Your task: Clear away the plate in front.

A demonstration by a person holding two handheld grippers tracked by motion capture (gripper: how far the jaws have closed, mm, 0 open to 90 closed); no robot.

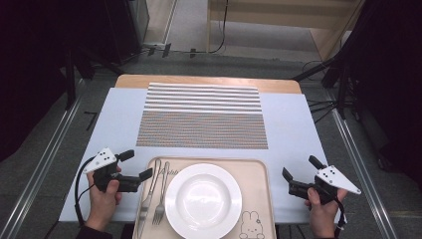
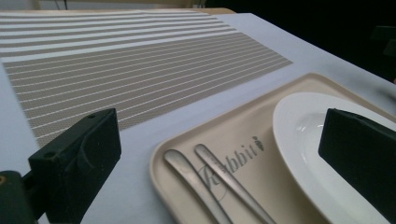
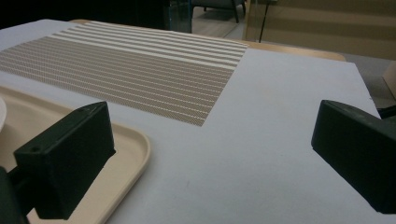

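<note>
I found open cloth around the striped placemat (image 1: 203, 115), while the plate (image 1: 203, 200) and cutlery (image 1: 154, 191) crowded the tray (image 1: 259, 172).

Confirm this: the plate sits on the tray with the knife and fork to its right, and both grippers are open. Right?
Not quite. The knife and fork lie left of the plate, not right, as the high view shows. The rest holds: the plate sits on the tray, and the left gripper and right gripper are both open.
</note>
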